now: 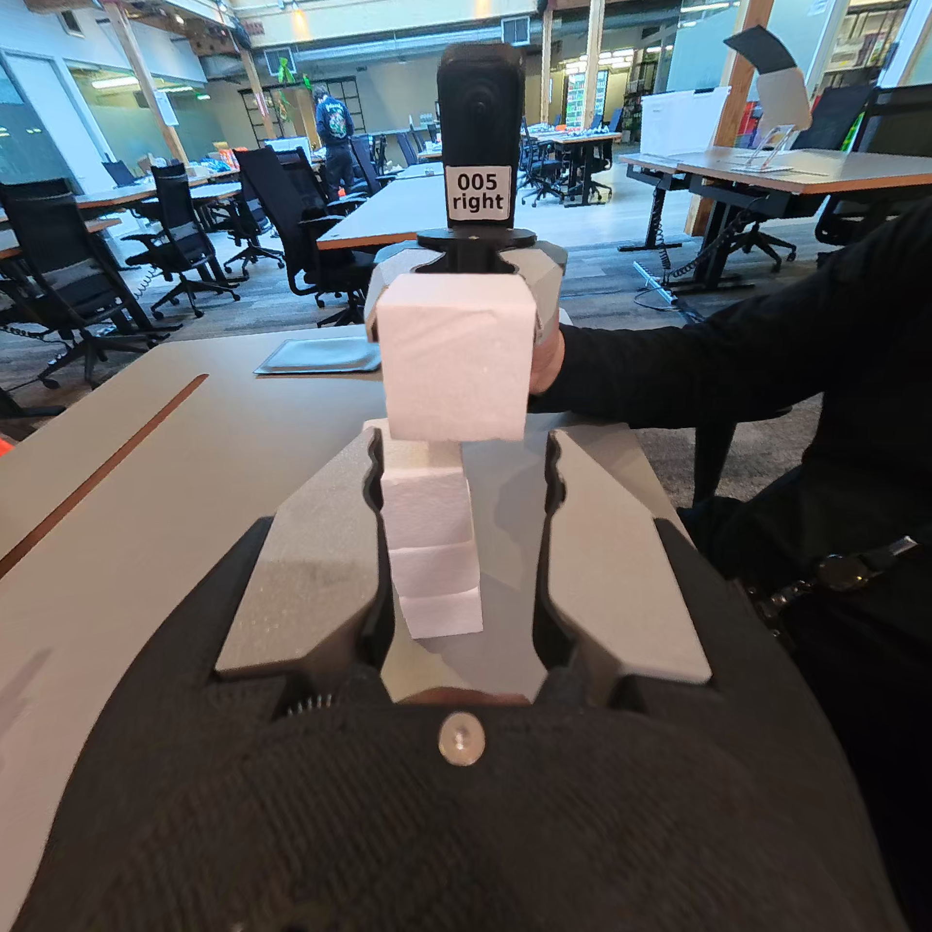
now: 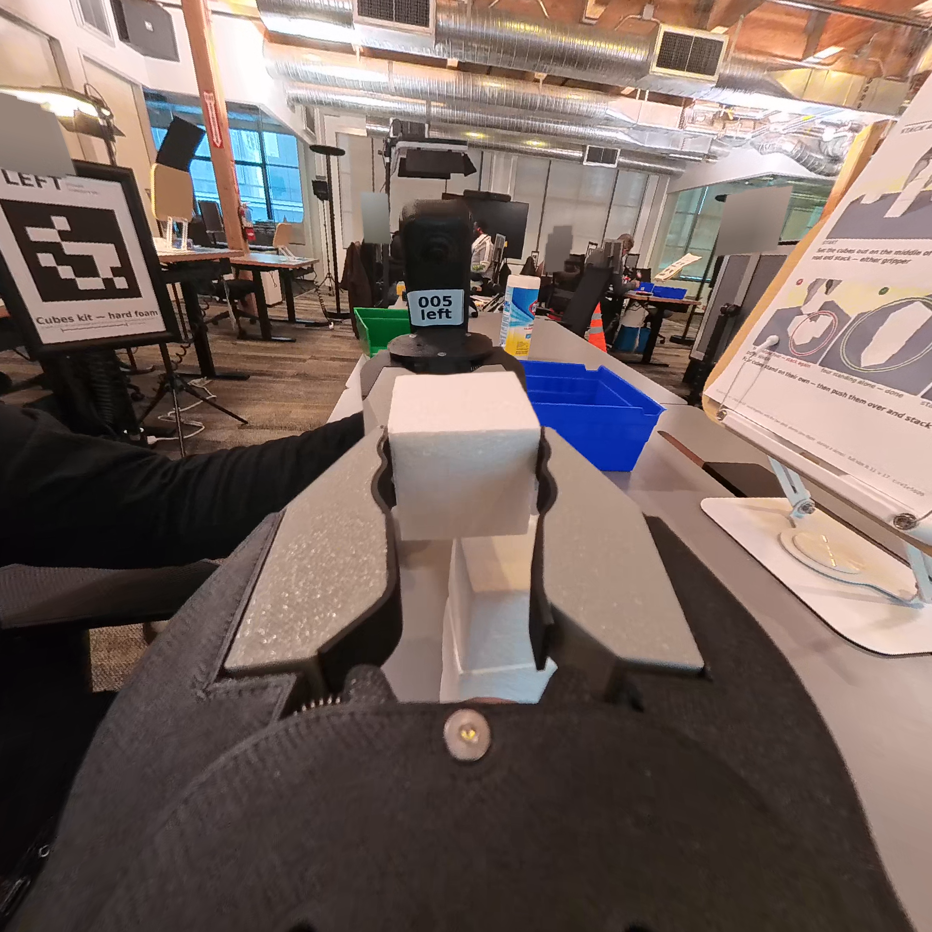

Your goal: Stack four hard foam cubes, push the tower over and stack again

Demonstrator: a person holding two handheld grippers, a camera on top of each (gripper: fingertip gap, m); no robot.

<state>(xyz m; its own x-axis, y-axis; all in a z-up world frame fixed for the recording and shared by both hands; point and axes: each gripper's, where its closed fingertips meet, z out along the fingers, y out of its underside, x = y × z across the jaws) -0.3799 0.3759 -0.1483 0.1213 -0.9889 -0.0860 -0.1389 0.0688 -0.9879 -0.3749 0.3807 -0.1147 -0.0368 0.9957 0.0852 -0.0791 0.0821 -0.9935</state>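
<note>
On the left of the left wrist view: pale grey table (image 1: 151,479), marked by one dark slot. A flat grey tray (image 1: 317,355) lies beyond it, well apart from the work.

Centre, low: left gripper (image 1: 464,444), spread wide and empty. Its fingers flank the tower of three white hard foam cubes (image 1: 433,544). We judge this a guard against a lean. Whether the left finger touches the tower we cannot tell.

Centre, above: fourth white foam cube (image 1: 454,358), clamped by its side faces in the right gripper (image 1: 456,328), so its underside is free to seat. It sits at the tower's top, offset toward frame right. Whether it rests there we cannot tell.

Right: a hand (image 1: 547,363) and black sleeve (image 1: 731,363) carrying that gripper.

Right wrist view, left to right:
- framed black-and-white marker sign (image 2: 75,262)
- green bin (image 2: 375,328)
- wipes canister (image 2: 519,317)
- blue plastic bin (image 2: 595,418)
- instruction sheet on a tilted stand (image 2: 832,328)

All stand clear of the tower. We judge that only the left gripper's fingers crowd the release, and that the overhang wants correcting first.
</note>
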